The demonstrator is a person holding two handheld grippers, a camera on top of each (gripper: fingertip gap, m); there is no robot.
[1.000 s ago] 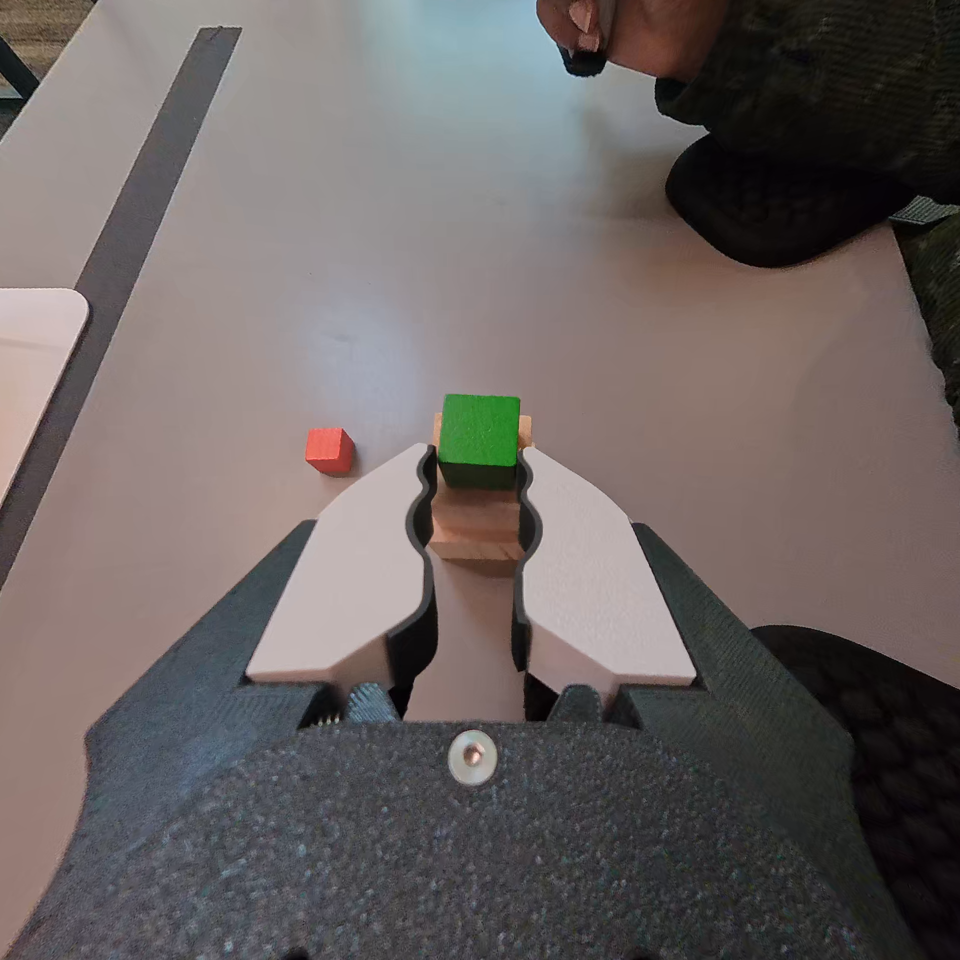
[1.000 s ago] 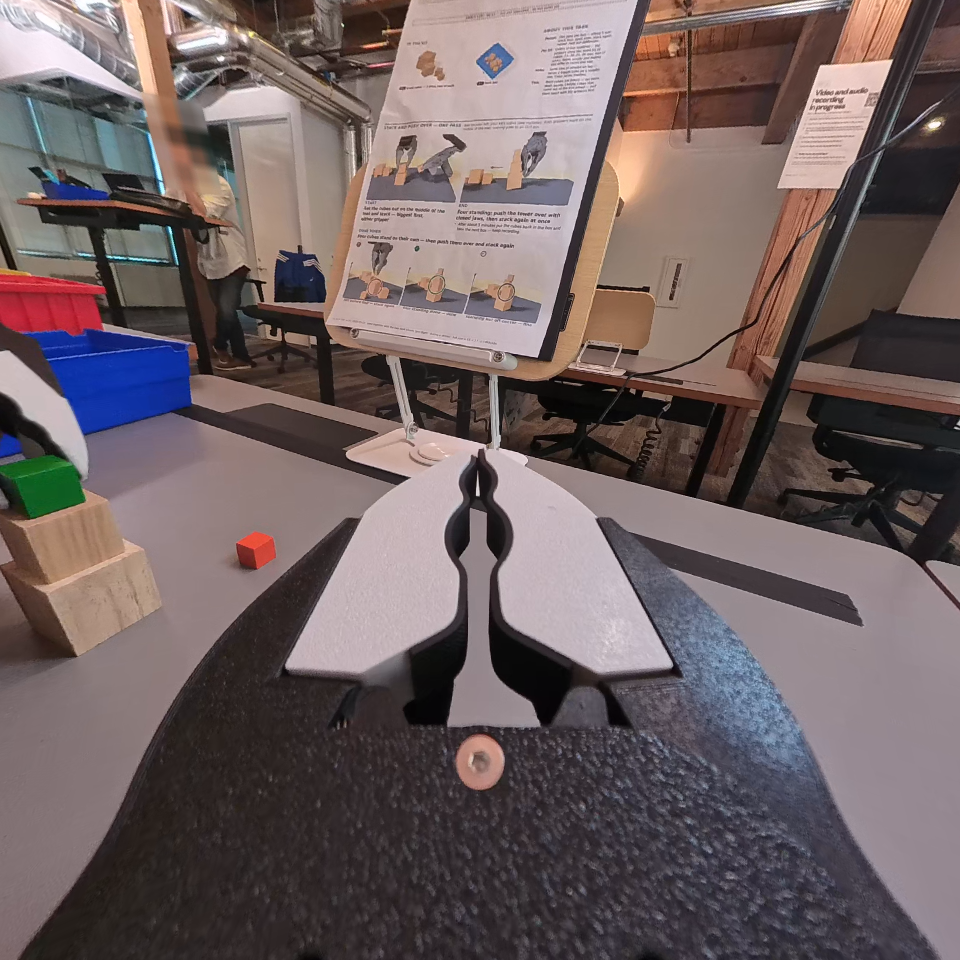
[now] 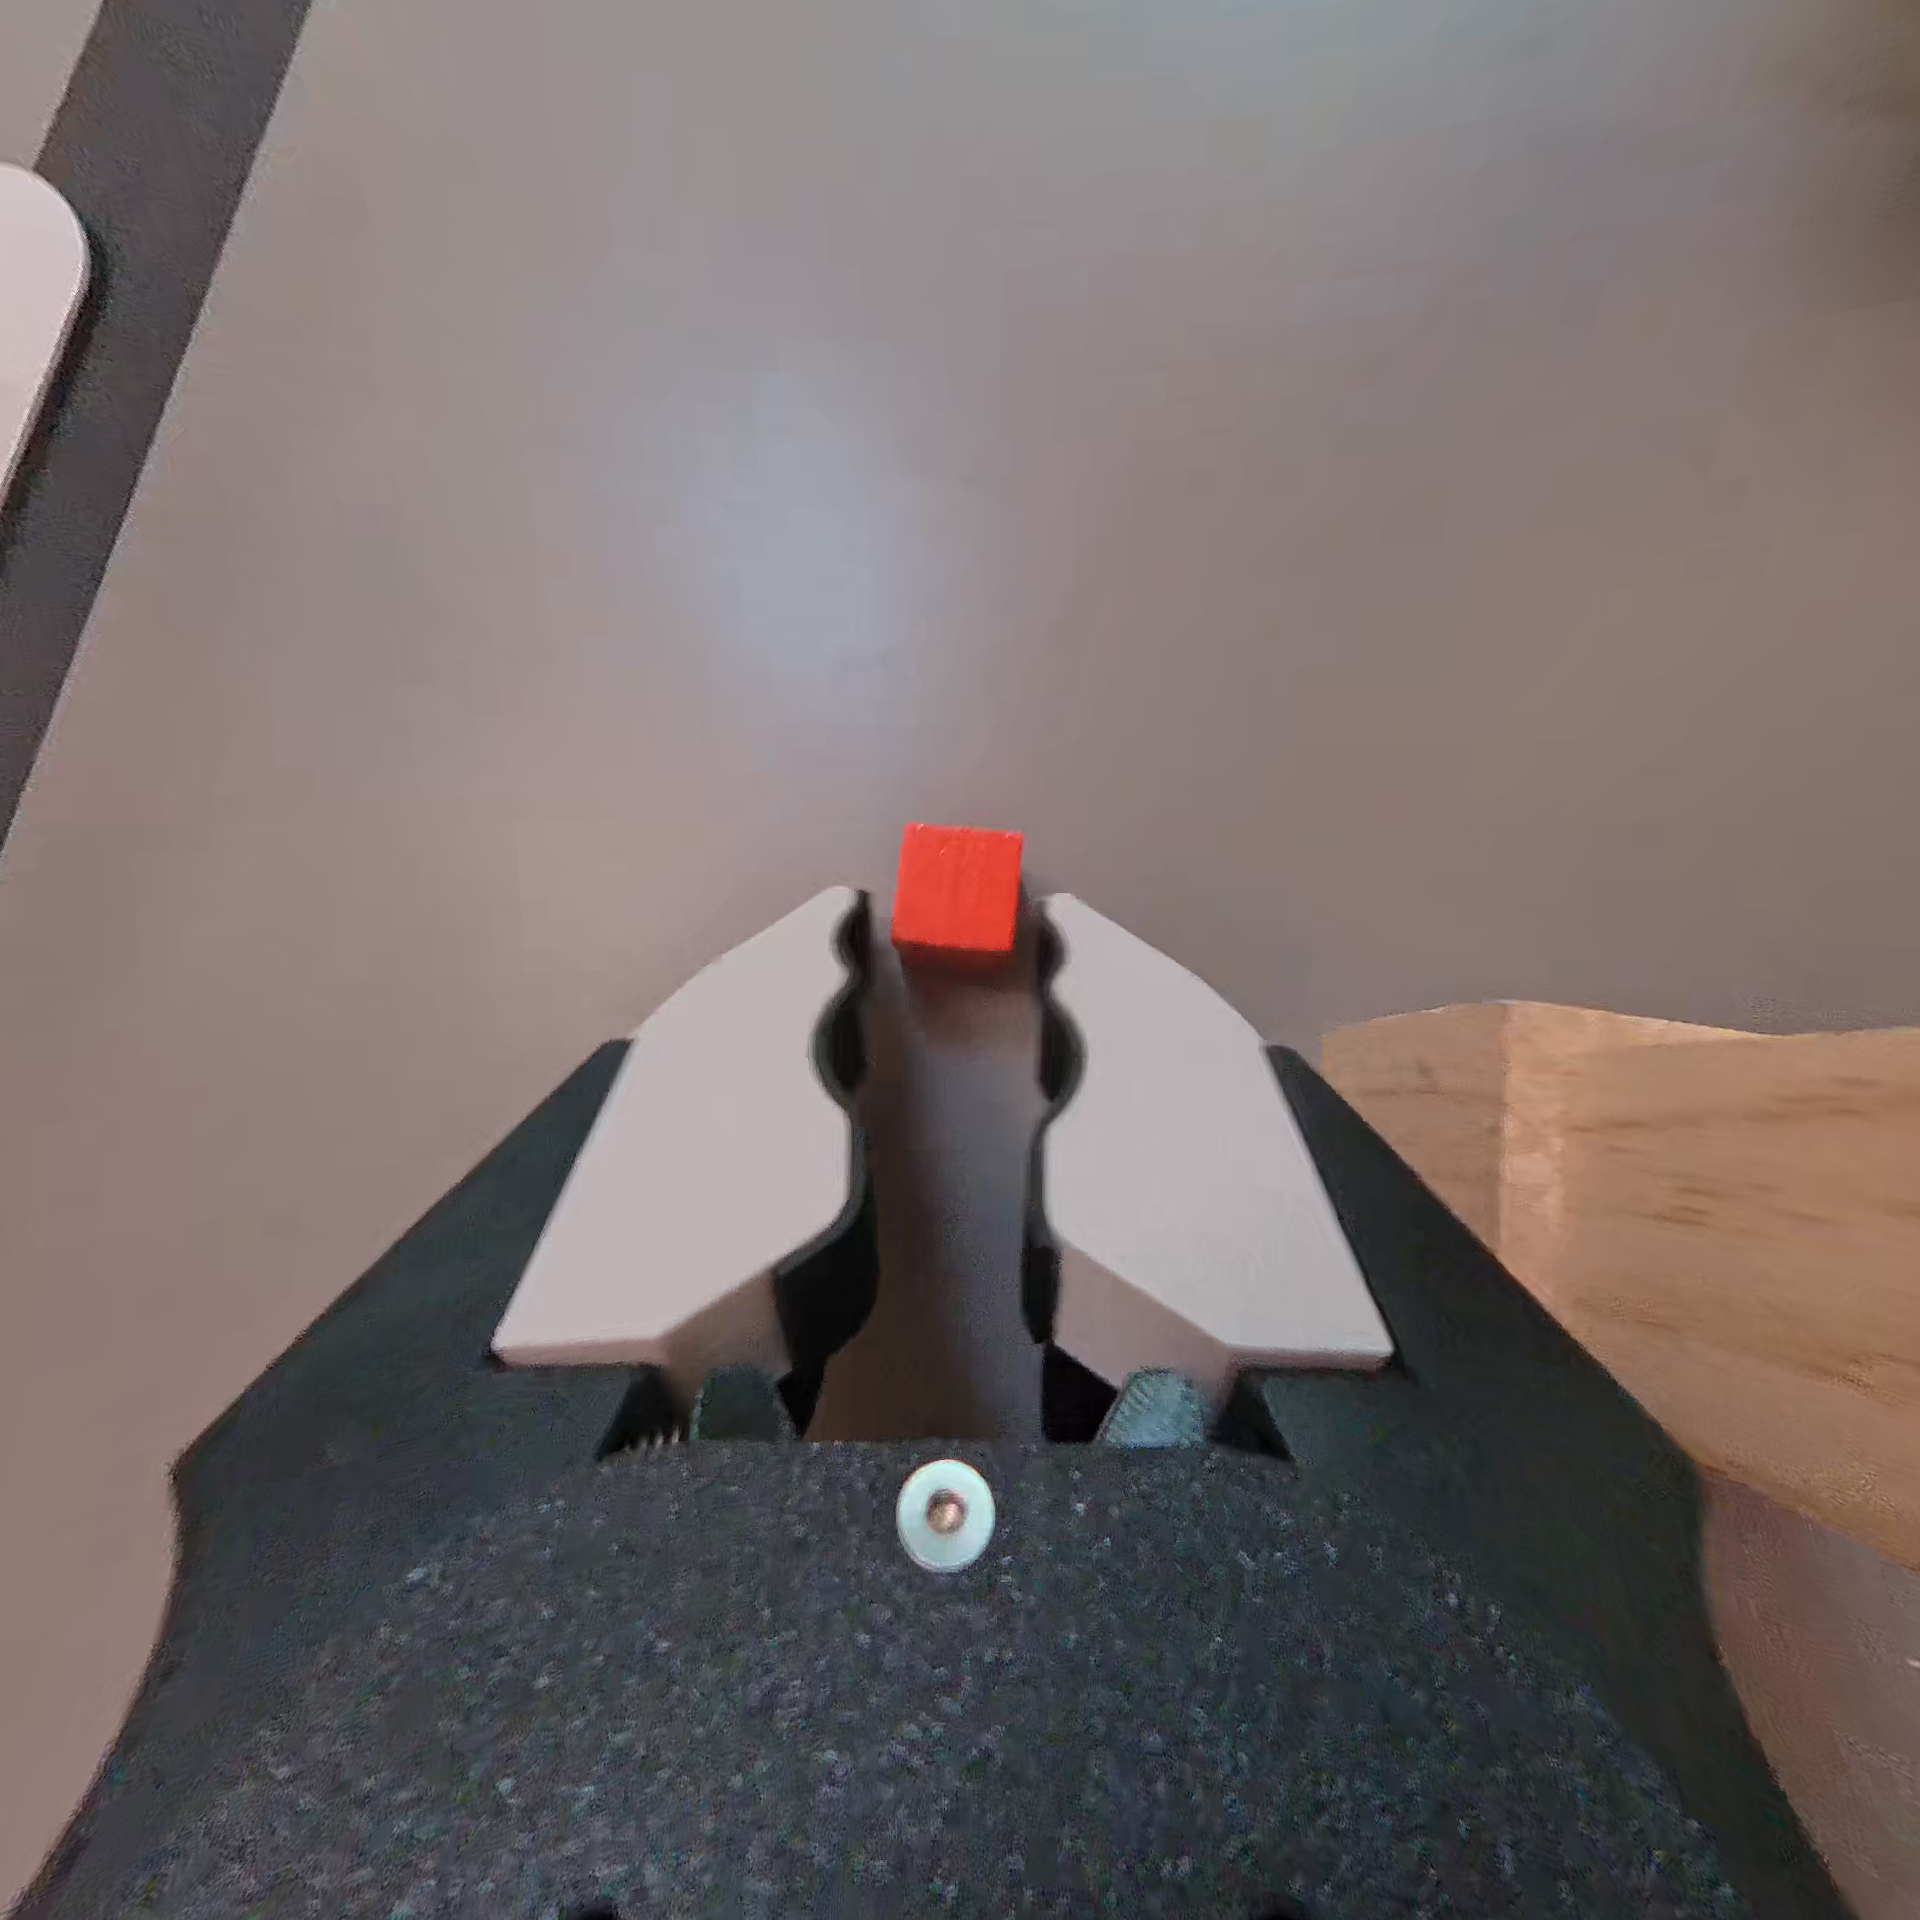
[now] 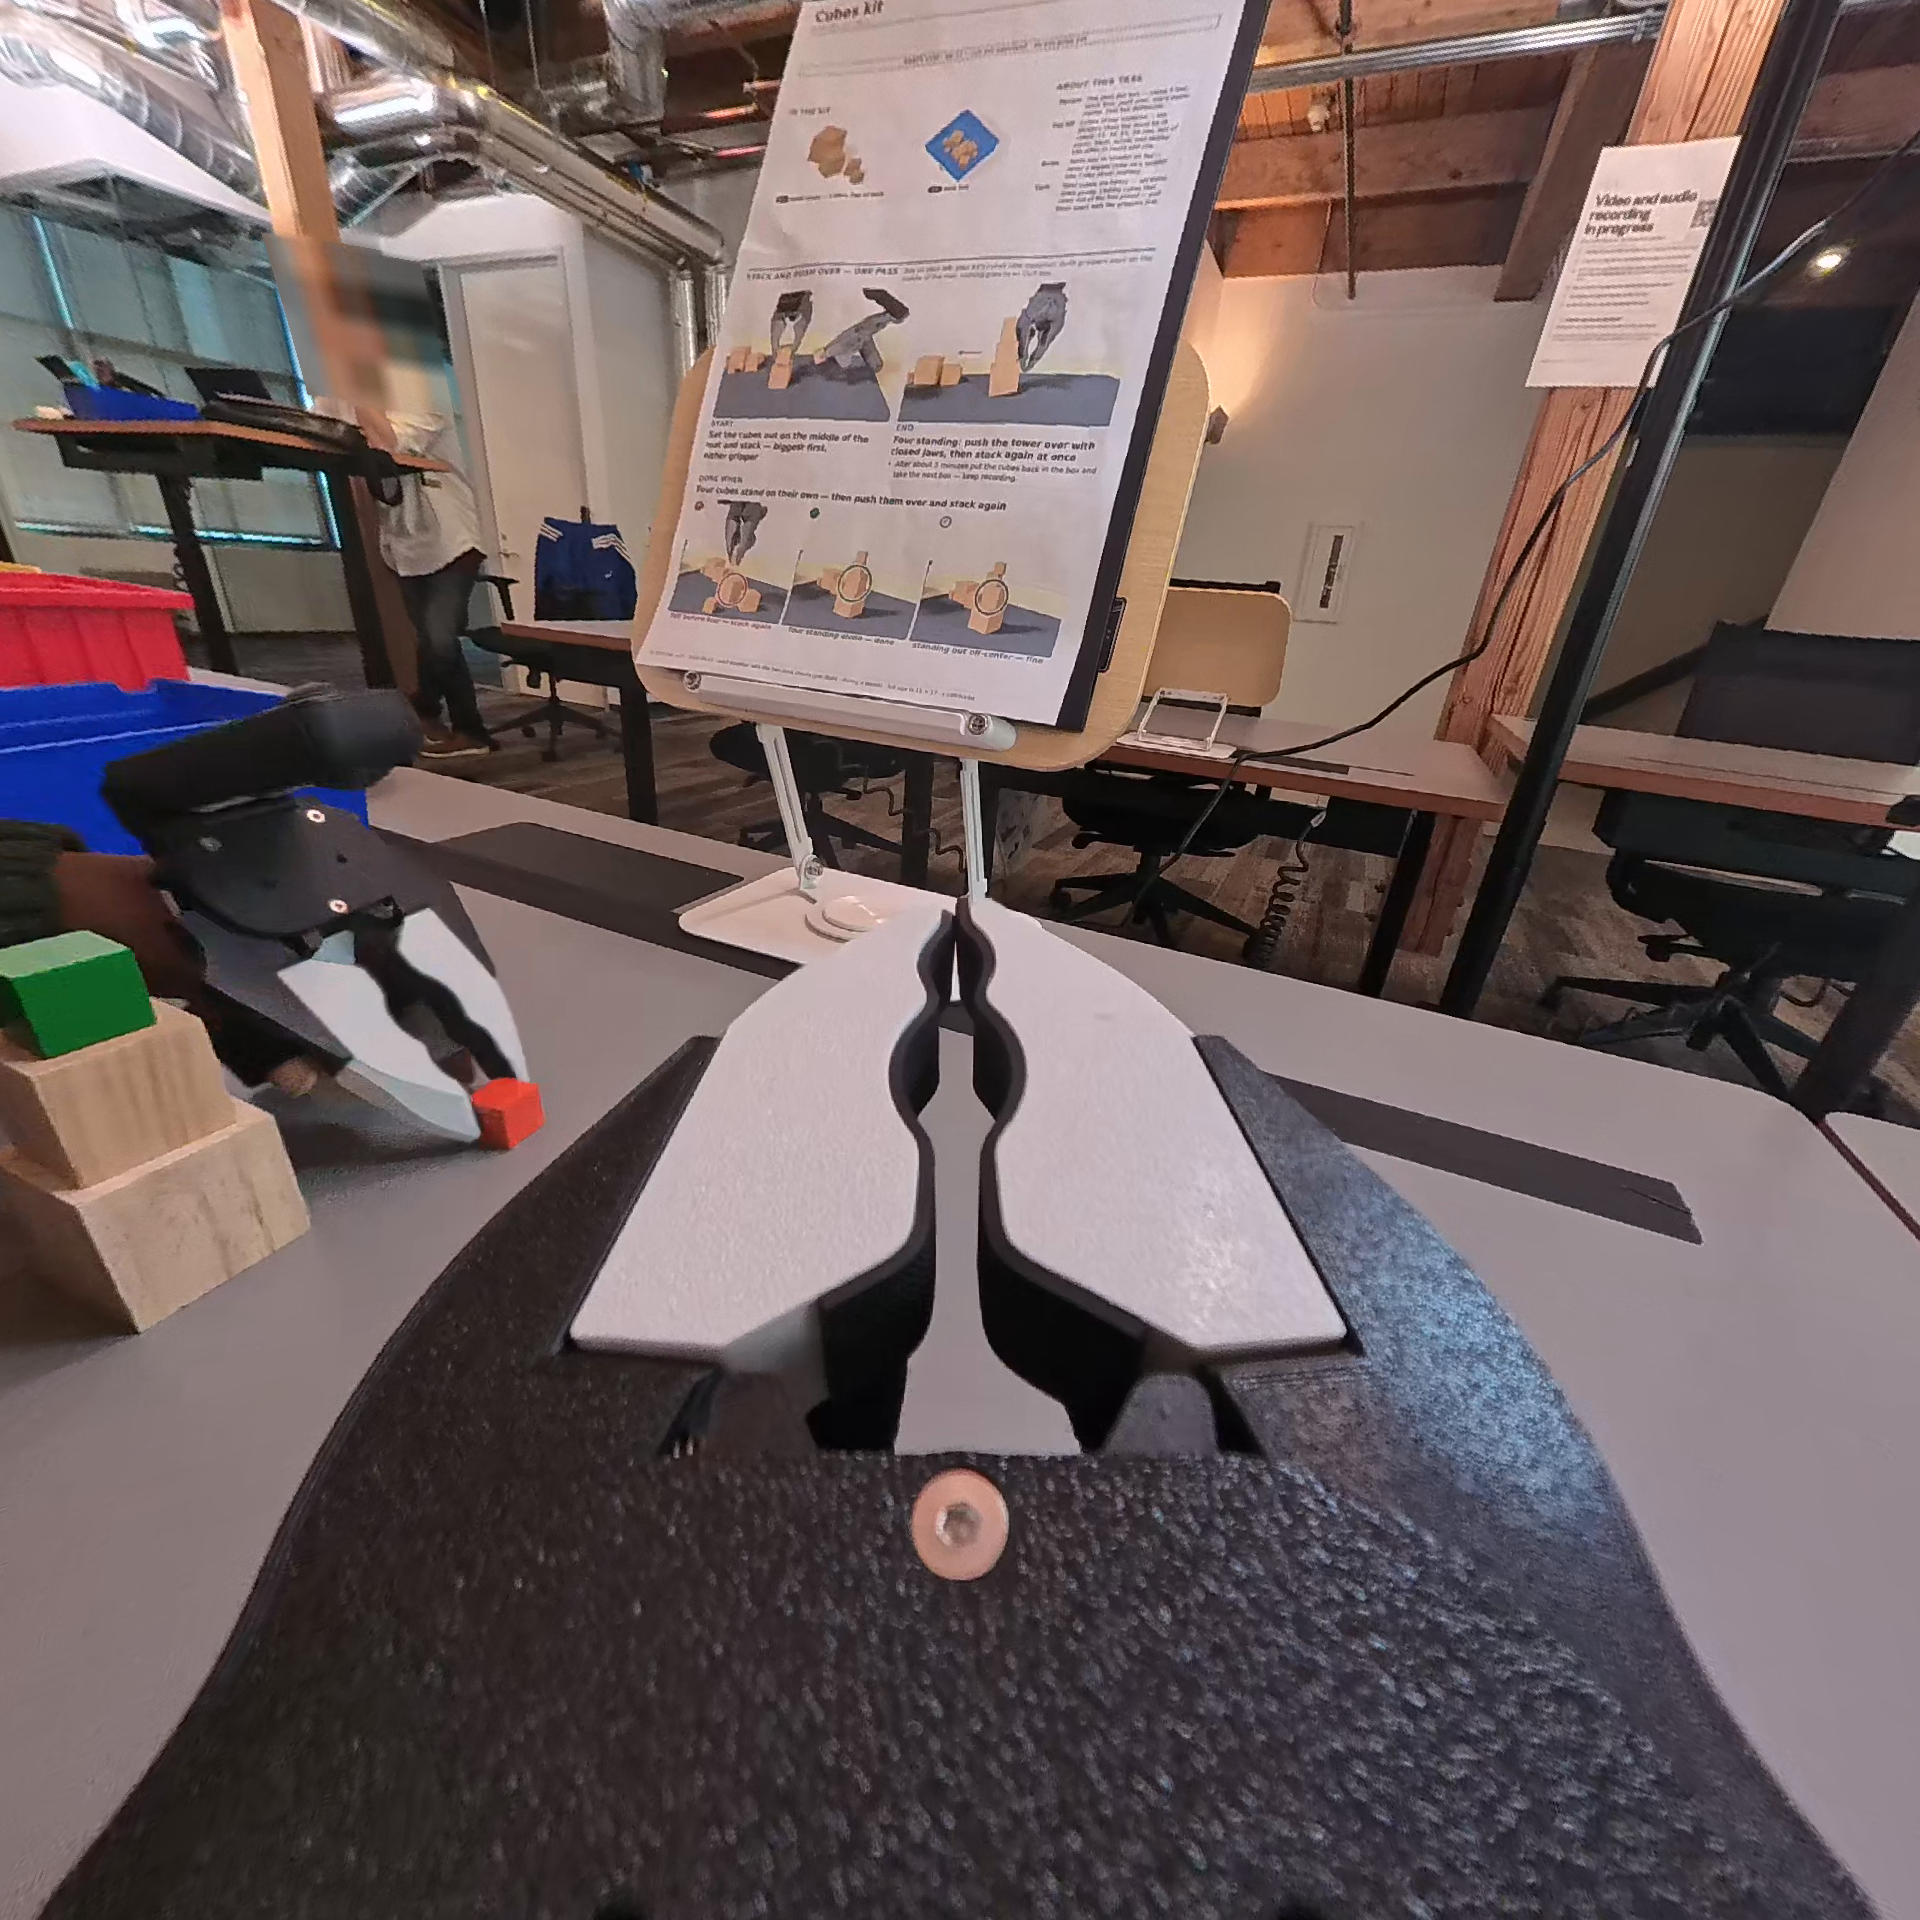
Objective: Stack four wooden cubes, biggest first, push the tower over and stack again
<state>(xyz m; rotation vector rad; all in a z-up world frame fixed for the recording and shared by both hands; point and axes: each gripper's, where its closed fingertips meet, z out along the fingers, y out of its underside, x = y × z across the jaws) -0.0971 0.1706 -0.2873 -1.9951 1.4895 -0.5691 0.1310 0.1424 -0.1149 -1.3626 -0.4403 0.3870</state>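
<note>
The left claw point(image 3: 951, 914) is partly open, its two tips on either side of one small red cube point(image 3: 956, 888) on the tabletop point(image 3: 935, 416); blur hides whether they touch it. One light wooden block point(image 3: 1621, 1226) is cut off by the right frame edge. The right claw point(image 4: 957, 920) is closed on nothing. Beside it, three stacked blocks point(image 4: 114, 1101), green on top. Two bins point(image 4: 83, 727), red and blue, contents hidden.
</note>
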